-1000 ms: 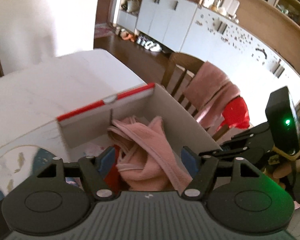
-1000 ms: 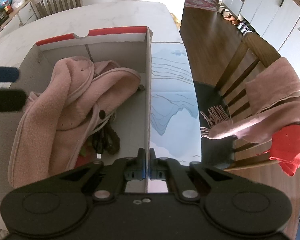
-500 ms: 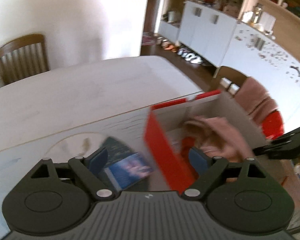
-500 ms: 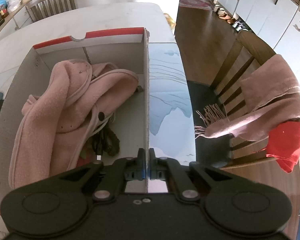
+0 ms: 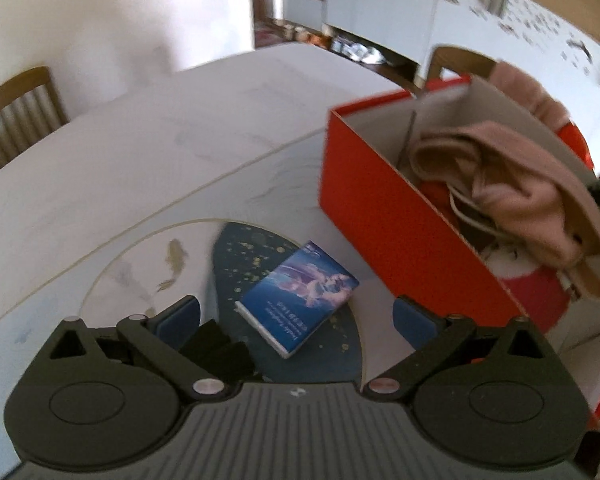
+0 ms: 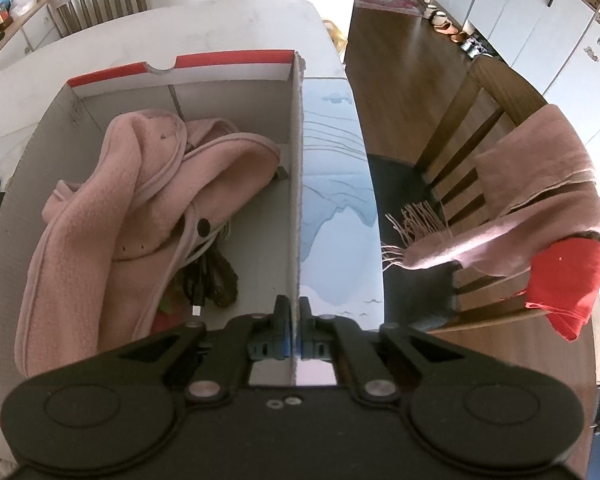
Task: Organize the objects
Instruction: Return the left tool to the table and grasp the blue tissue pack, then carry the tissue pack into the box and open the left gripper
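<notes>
On the tabletop (image 5: 148, 184), the left hand-held gripper (image 5: 296, 316) hangs with its fingers spread wide and empty above a small blue booklet (image 5: 298, 308) lying on a dark patterned mat (image 5: 244, 256). Just to the right stands the red cardboard box (image 5: 388, 220) holding a pink garment (image 6: 140, 200) and a black cable (image 6: 208, 280). The right hand-held gripper (image 6: 294, 336) is clamped on the box's right wall.
</notes>
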Demonstrator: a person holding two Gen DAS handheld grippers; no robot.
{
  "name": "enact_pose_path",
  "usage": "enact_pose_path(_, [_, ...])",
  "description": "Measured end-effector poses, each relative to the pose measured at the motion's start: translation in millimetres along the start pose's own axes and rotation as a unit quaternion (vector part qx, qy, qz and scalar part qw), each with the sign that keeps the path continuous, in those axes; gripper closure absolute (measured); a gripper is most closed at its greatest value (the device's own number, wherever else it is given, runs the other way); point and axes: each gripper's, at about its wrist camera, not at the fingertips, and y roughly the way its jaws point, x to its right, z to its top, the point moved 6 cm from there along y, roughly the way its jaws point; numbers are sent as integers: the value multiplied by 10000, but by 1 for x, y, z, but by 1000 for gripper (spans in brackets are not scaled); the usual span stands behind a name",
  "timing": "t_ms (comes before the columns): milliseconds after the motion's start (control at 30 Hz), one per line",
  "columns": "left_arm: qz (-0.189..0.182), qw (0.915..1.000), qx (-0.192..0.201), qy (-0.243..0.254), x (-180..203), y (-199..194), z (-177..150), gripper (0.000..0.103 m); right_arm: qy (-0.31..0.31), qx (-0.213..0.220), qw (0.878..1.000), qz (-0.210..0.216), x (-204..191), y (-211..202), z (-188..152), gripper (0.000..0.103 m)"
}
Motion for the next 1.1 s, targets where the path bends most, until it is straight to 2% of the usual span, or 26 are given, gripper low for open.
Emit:
enact_pose_path(300, [-43, 9950, -256, 968, 14, 30, 0, 0, 24, -16, 10000, -60, 0, 0, 0, 101])
enact_pose_path(567, [-142, 9932, -339, 1104, 6, 50, -2, 1, 116, -19, 9999, -98, 1, 0, 1, 100])
enact_pose_path(667, [-201, 9933, -302, 1100, 4, 51, -1, 12, 118, -20, 9998, -137, 0, 0, 1, 100])
enact_pose_path(733, [-175, 9928, -271, 1152, 4, 51, 0, 33, 129, -23, 9998, -151, -1, 0, 1, 100])
enact_pose_path(767, [-191, 9925, -284, 1178, 5, 52, 0, 37, 136, -23, 9998, -152, 0, 0, 1, 100])
enact_pose_path(933, [-166, 9926, -256, 1179, 6, 52, 0, 43, 152, -24, 9997, -167, -1, 0, 1, 100])
enact_pose_path(1100, [-39, 9961, -284, 832, 2, 49, 1, 46, 149, -24, 9997, -165, -1, 1, 1, 100])
